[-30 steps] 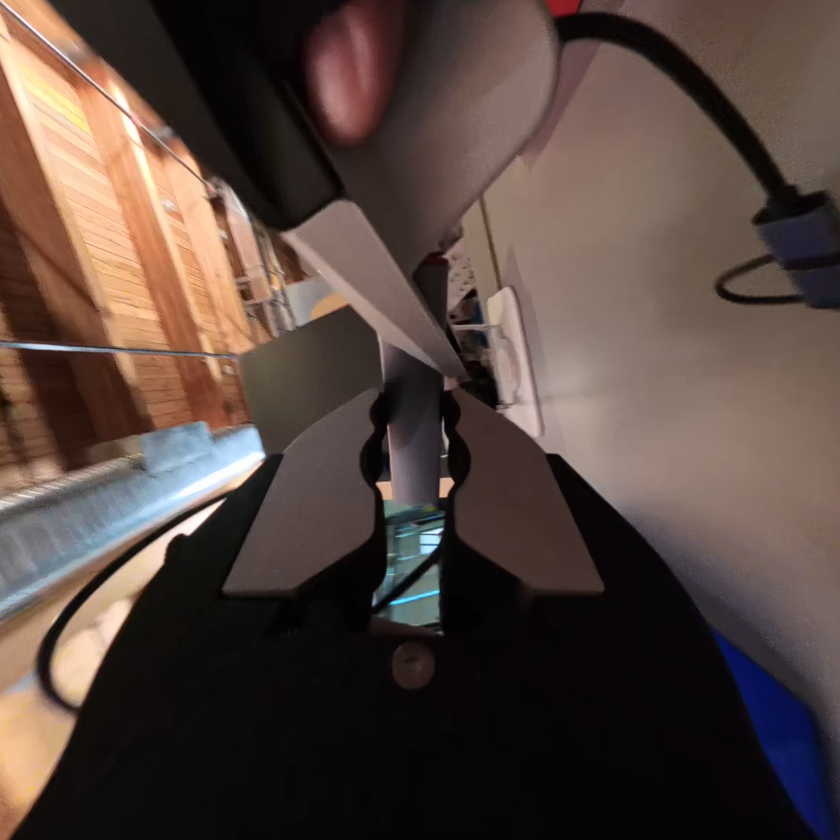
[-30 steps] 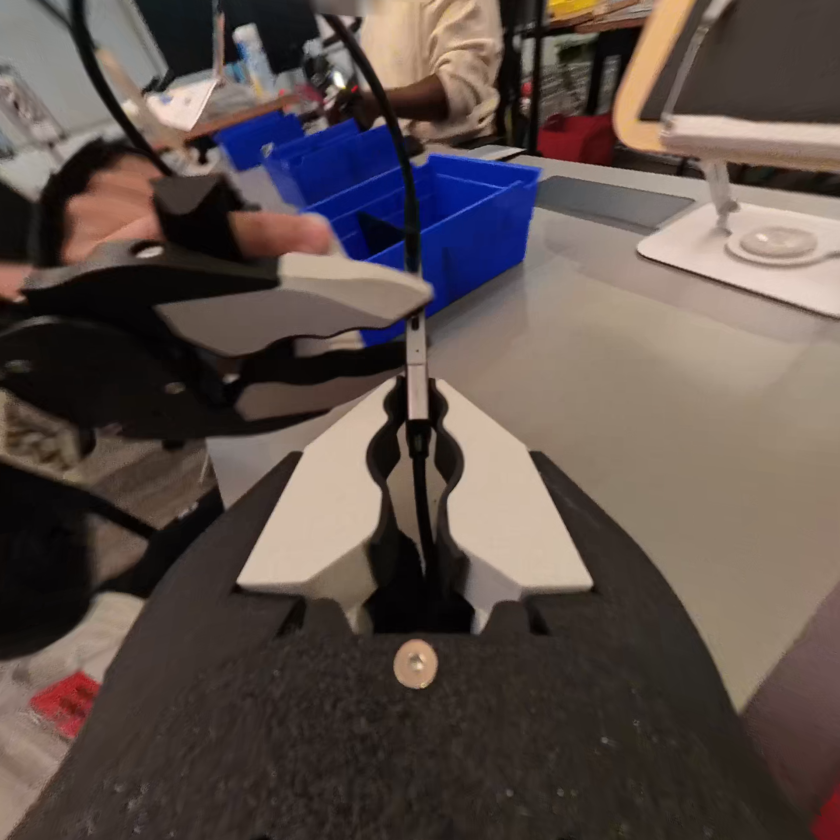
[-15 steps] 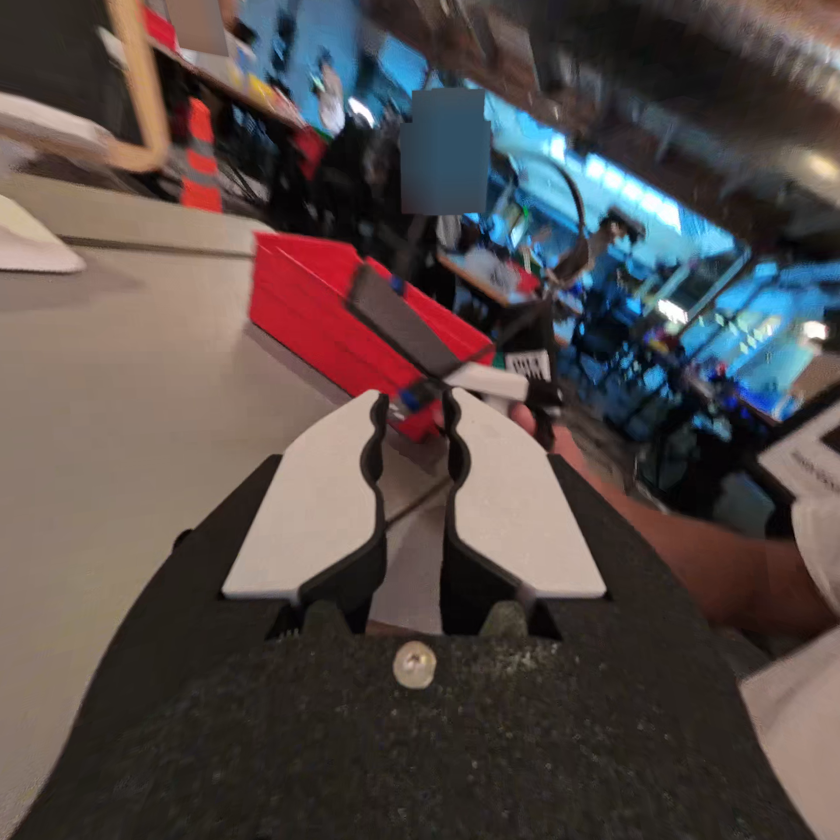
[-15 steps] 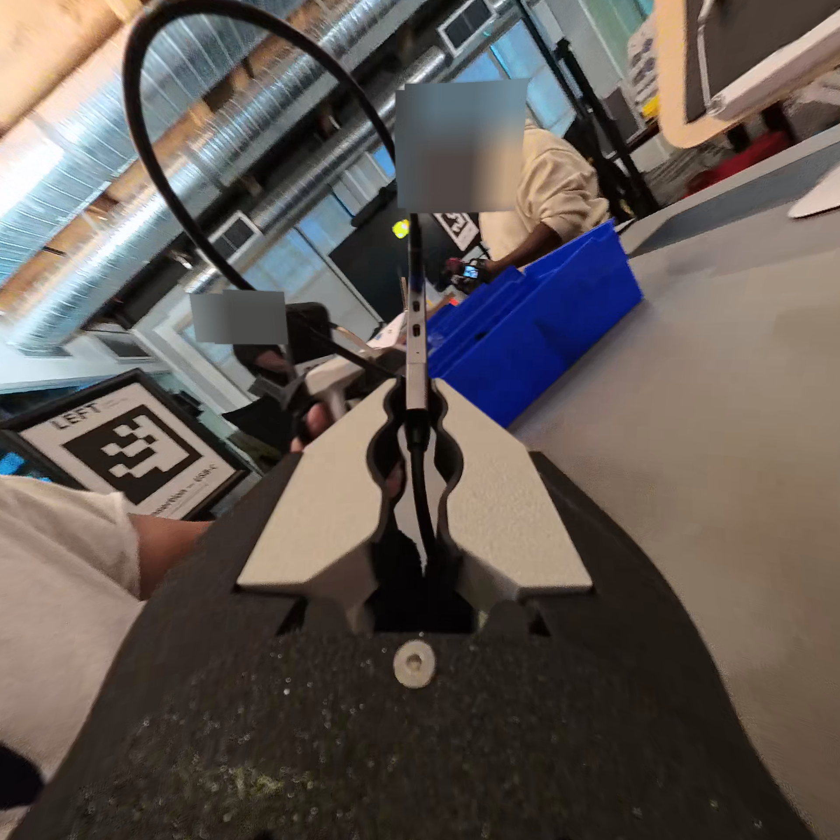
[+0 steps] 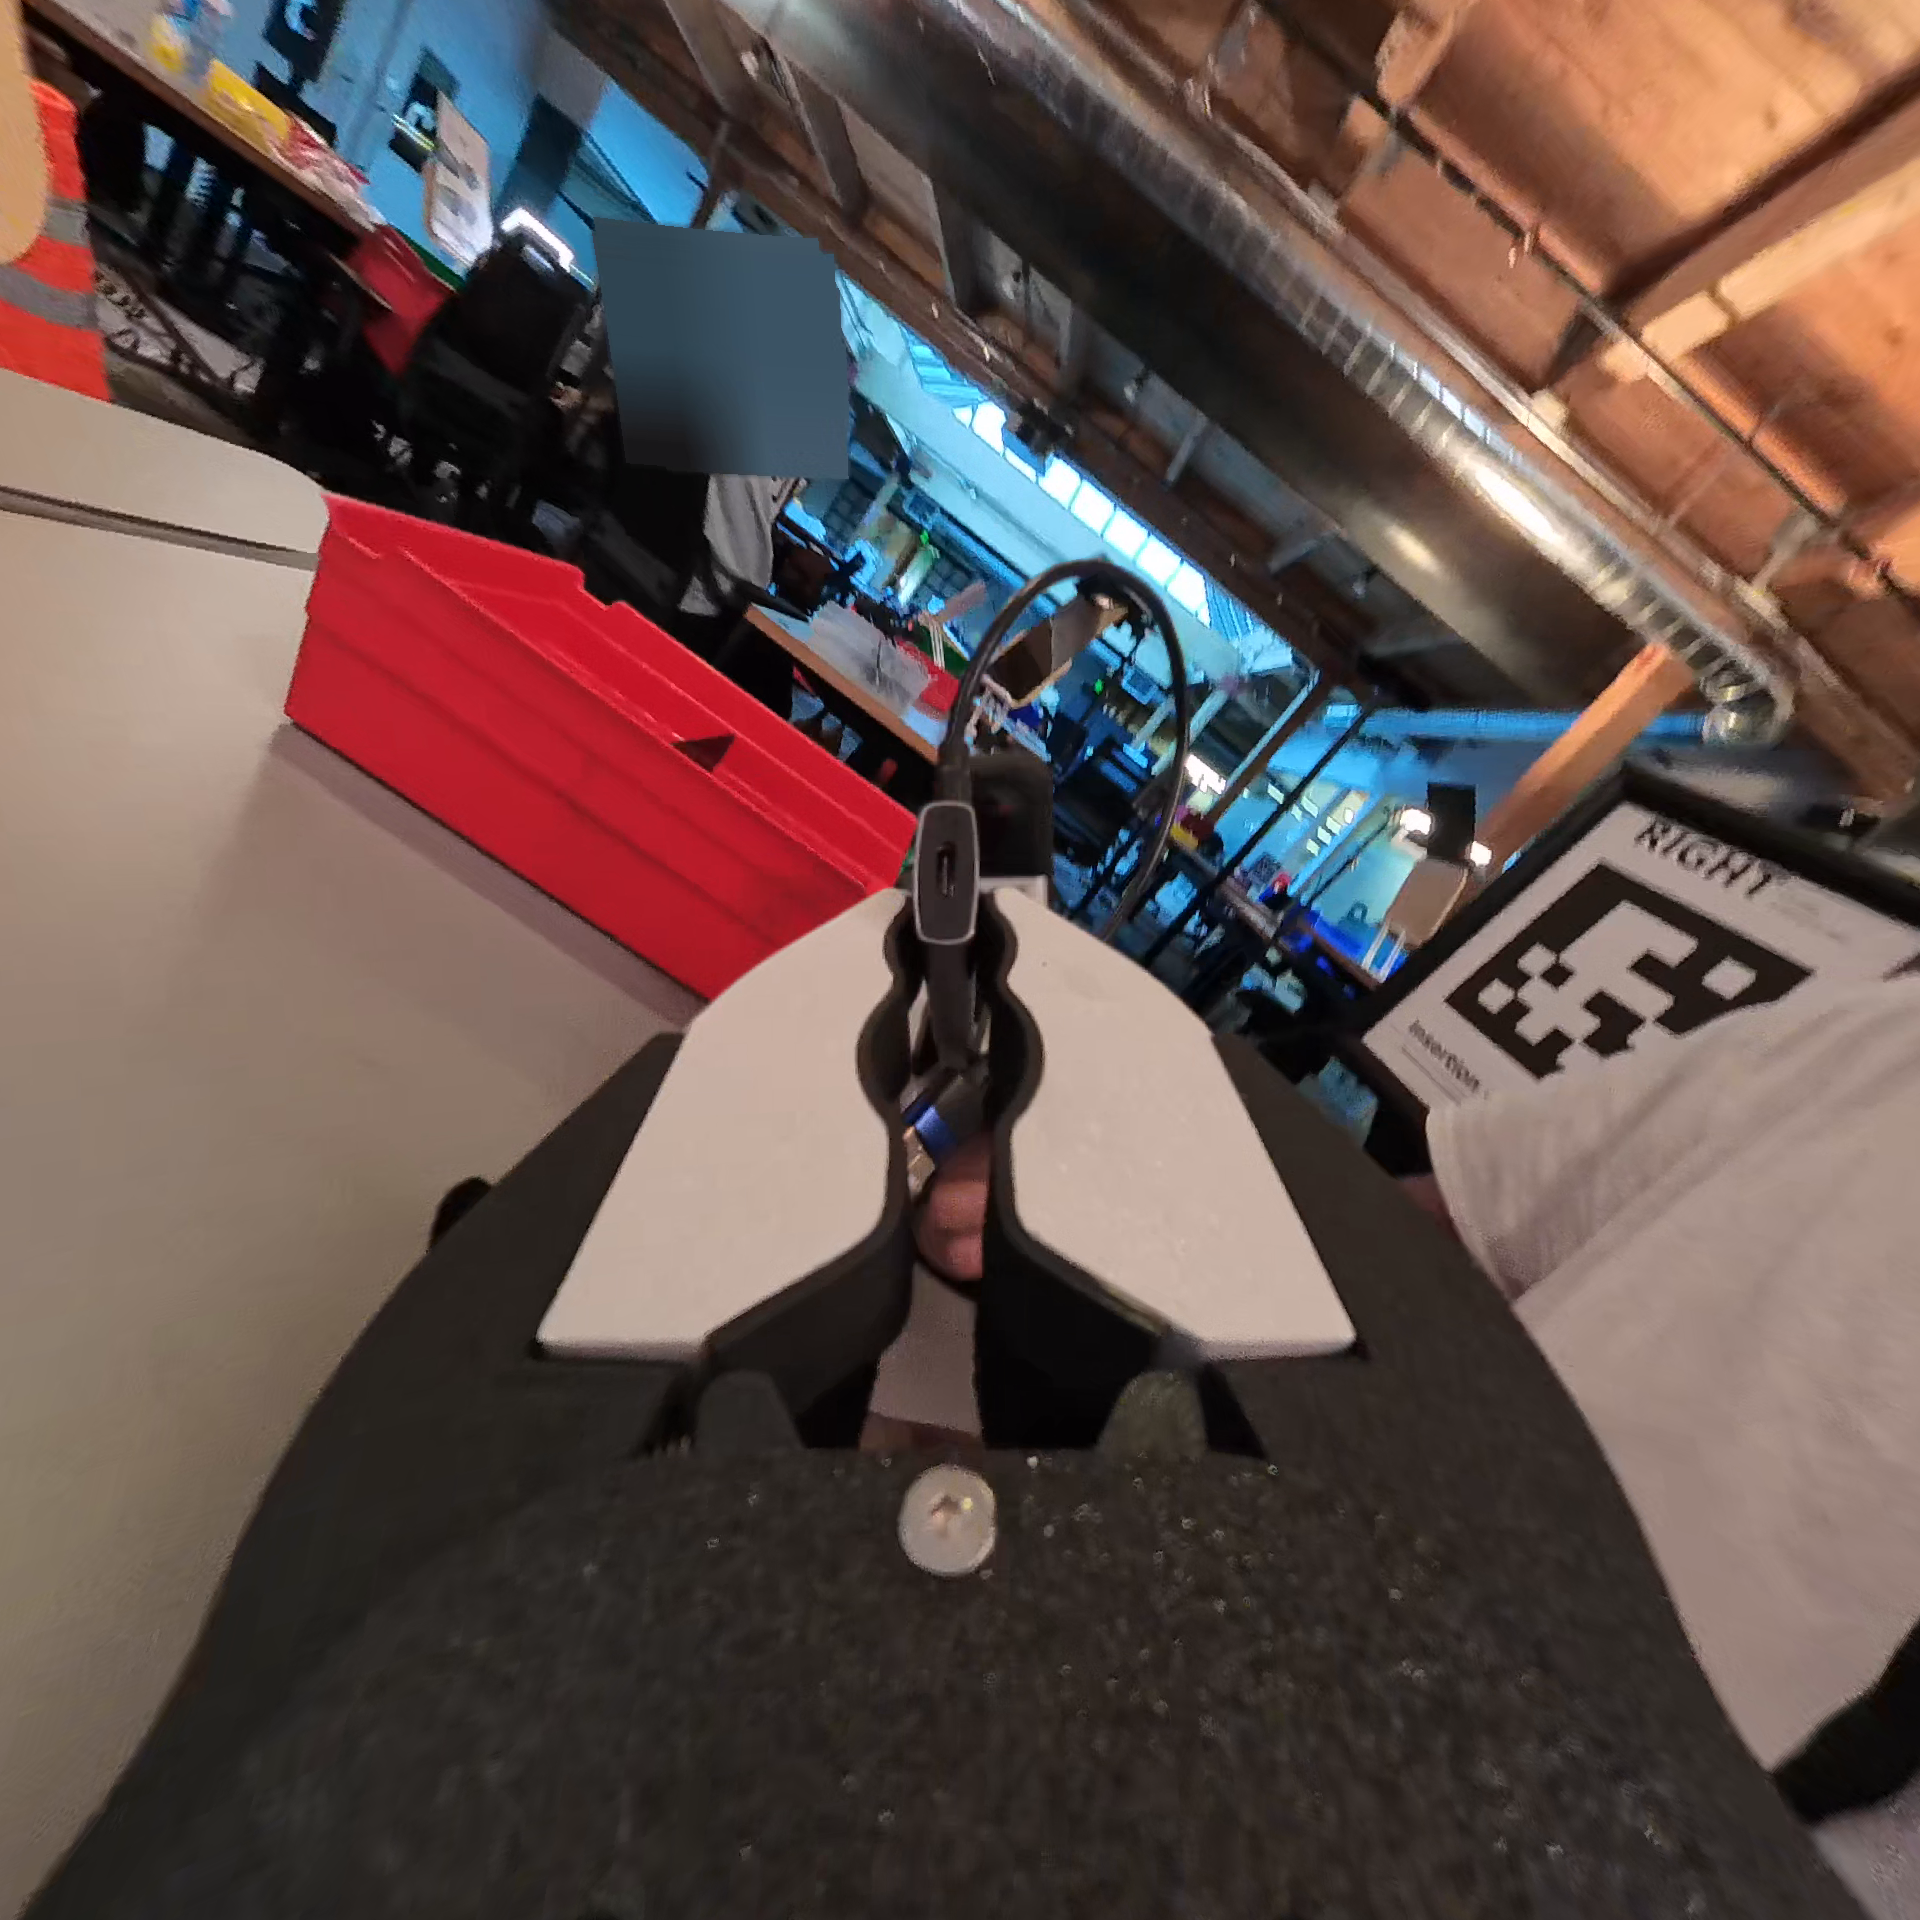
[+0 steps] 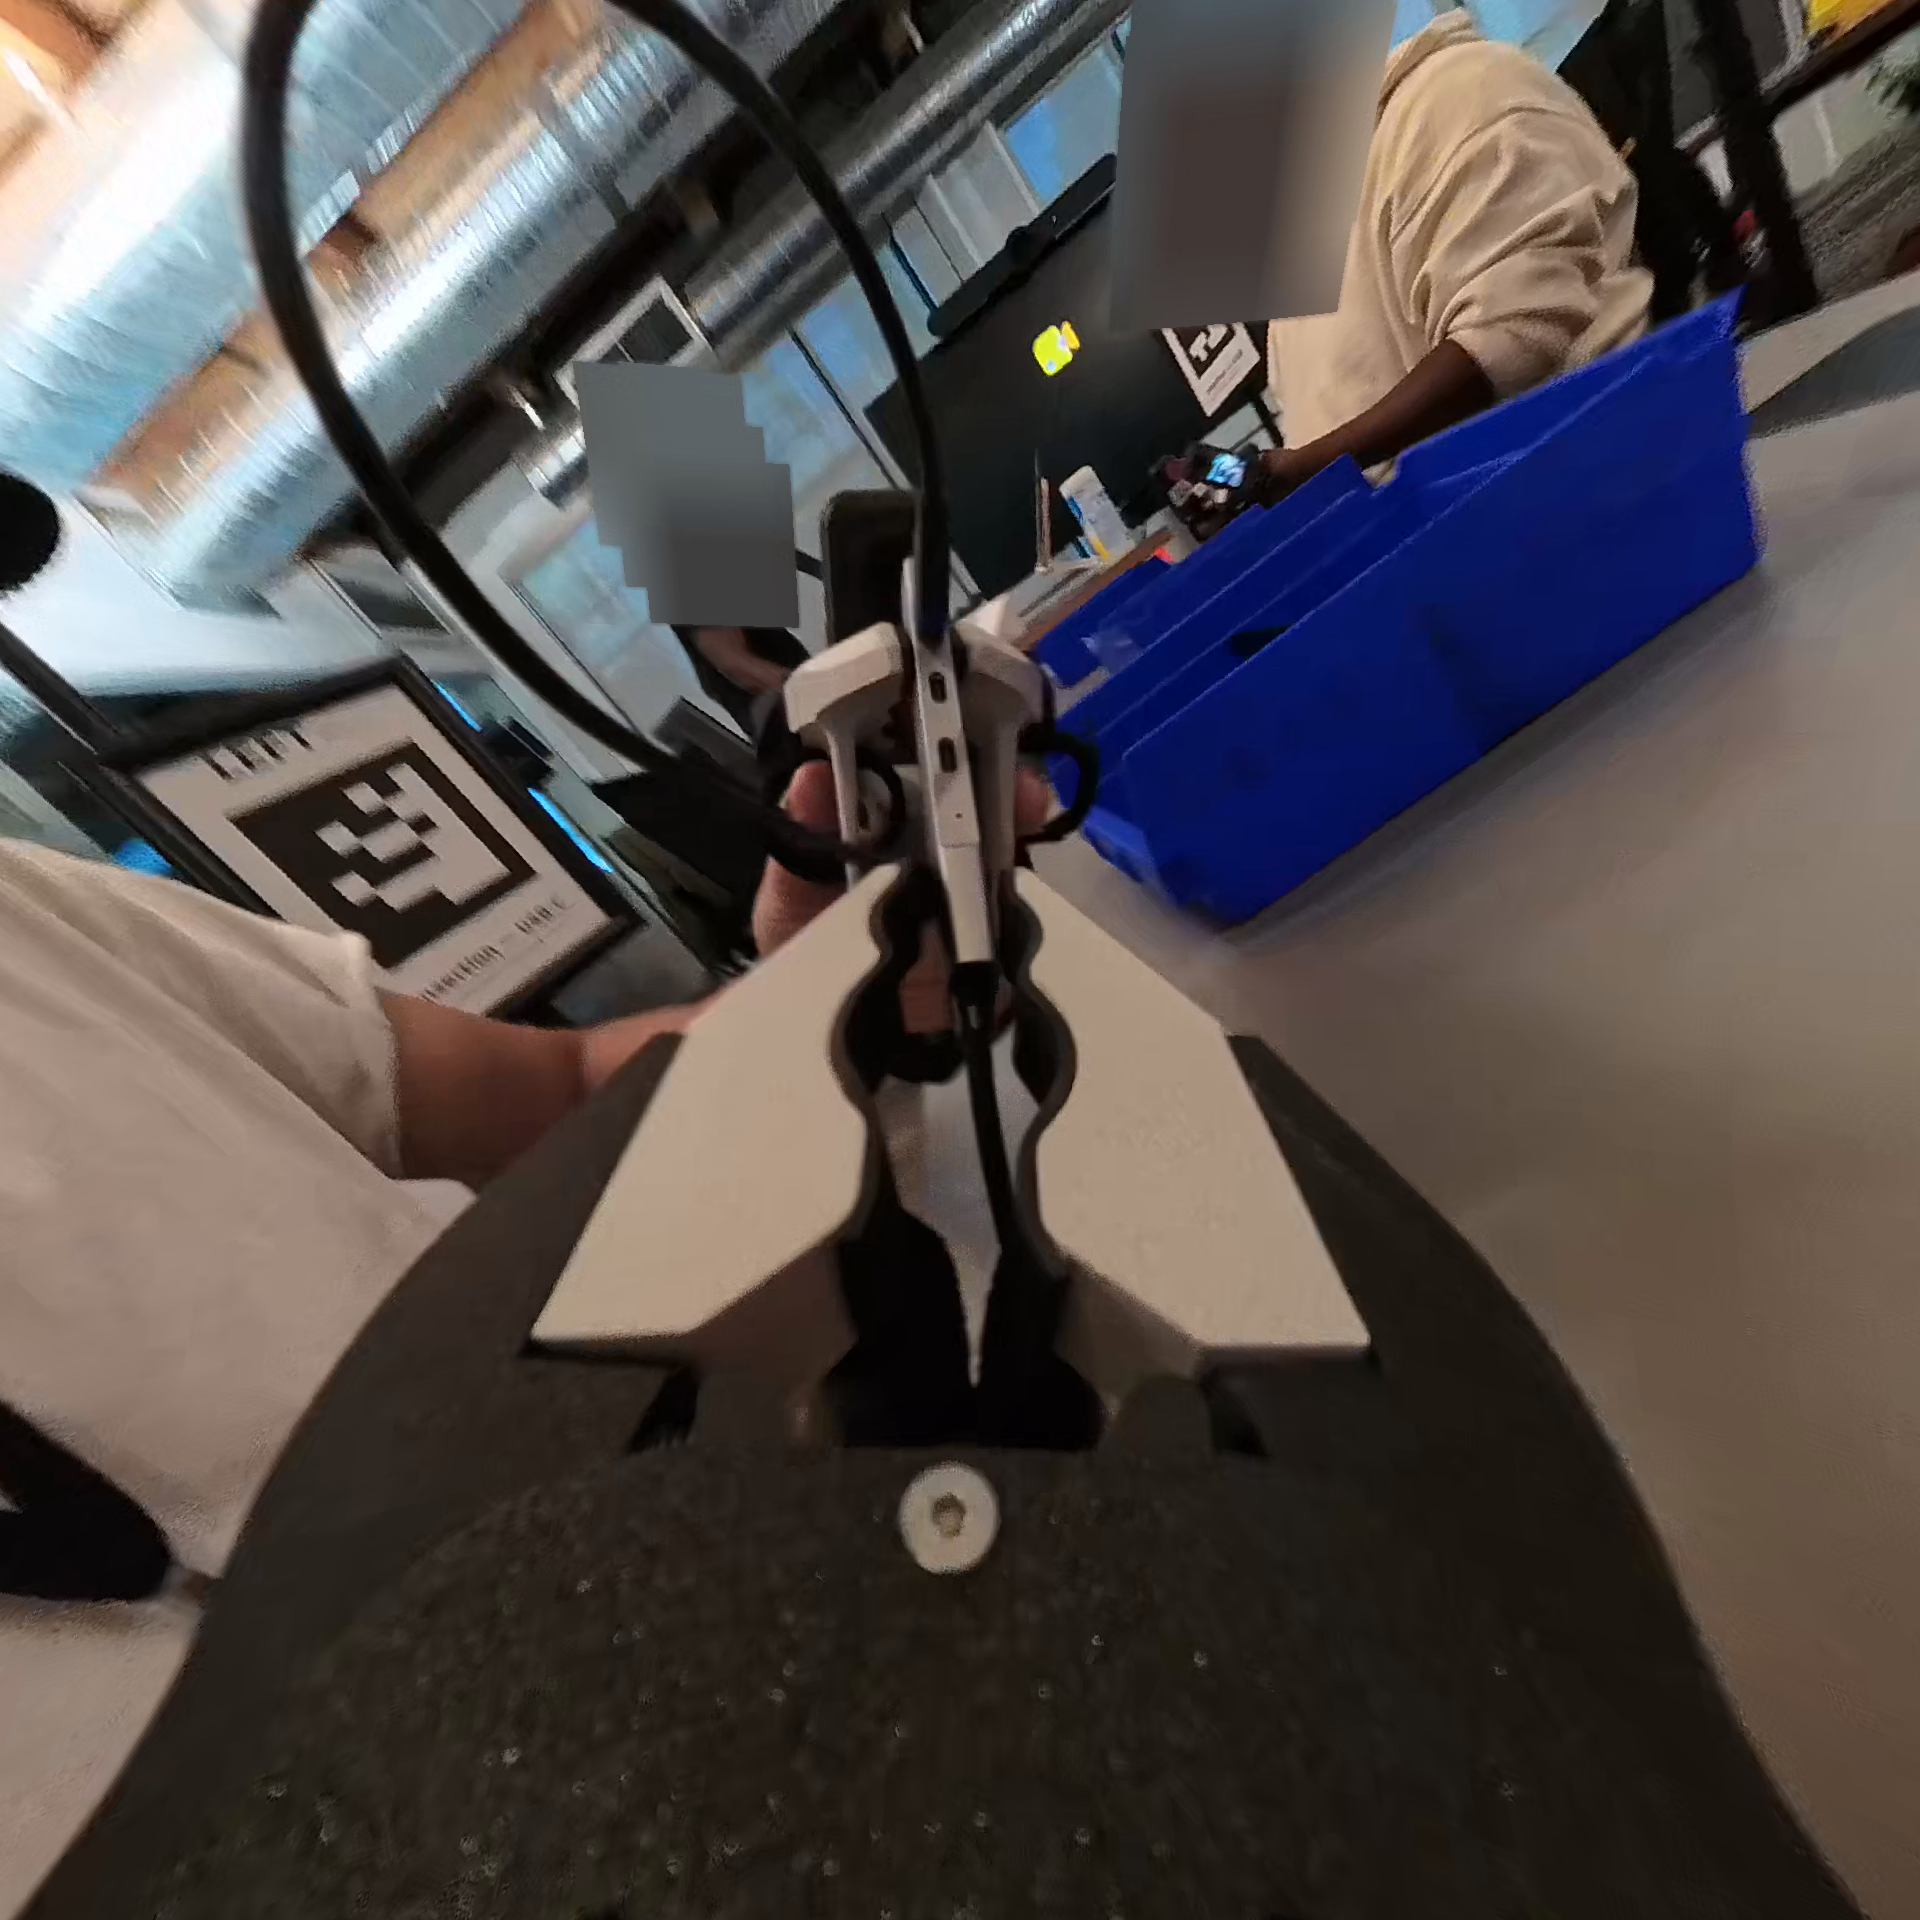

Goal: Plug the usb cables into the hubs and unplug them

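My right gripper (image 6: 951,904) is shut on a slim silver adapter (image 6: 961,821) with small ports along its edge; it stands up out of the jaws, above the grey table. A black cable (image 6: 312,343) loops high from its far end, and another black lead runs back between my right fingers. My left gripper (image 5: 948,914) faces it and is shut on the adapter's far end (image 5: 943,873), seen end-on. In the right wrist view the left gripper's white fingers (image 6: 847,675) flank that end. A blue braided plug (image 5: 940,1122) shows low between my left fingers.
A red bin (image 5: 582,707) sits on the grey table (image 5: 208,1039) left of the left gripper. A blue bin (image 6: 1455,665) sits on the table (image 6: 1558,1039) to the right, with a person in a cream top (image 6: 1475,208) behind it. Patterned marker boards (image 5: 1621,966) and the holder's white sleeve (image 5: 1714,1351) are close by. The grippers' ends are close to 4 cm from one another.
Both grippers tilted up and turned to face each other. The left gripper, empty half a second ago, has closed on the far end of the adapter held by the right.
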The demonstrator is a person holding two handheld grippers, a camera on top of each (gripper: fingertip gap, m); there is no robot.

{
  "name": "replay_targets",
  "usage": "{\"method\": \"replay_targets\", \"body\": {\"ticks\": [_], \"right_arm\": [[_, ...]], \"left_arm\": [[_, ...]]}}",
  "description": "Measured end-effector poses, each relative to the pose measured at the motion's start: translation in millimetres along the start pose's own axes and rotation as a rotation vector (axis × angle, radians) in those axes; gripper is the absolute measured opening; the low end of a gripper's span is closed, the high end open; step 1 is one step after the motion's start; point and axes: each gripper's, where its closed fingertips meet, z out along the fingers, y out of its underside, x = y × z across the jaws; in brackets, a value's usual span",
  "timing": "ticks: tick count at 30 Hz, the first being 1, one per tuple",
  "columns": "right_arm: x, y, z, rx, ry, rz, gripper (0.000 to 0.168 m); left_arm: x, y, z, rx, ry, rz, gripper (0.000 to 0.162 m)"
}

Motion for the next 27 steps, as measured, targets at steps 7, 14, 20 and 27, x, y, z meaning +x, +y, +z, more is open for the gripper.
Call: {"method": "replay_targets", "body": {"ticks": [7,14,20,27], "right_arm": [[2.2,-18.0,-66.5,-0.4,0.243,-0.594,0.038],[-63.2,-54.1,-59.6,-0.225,0.09,-0.595,0.036],[-35.6,21.9,-15.7,-0.431,0.111,-0.674,0.026],[-29.2,34.0,-16.6,-0.435,0.091,-0.636,0.01]], "left_arm": [[11.7,6.8,-19.6,-0.273,-0.005,0.282,0.009],[13.7,41.6,-18.4,-0.509,-0.072,0.576,0.009],[22.2,72.9,-4.5,-0.586,-0.026,0.607,0.009],[28.4,86.1,1.4,-0.601,0.002,0.611,0.009]]}}
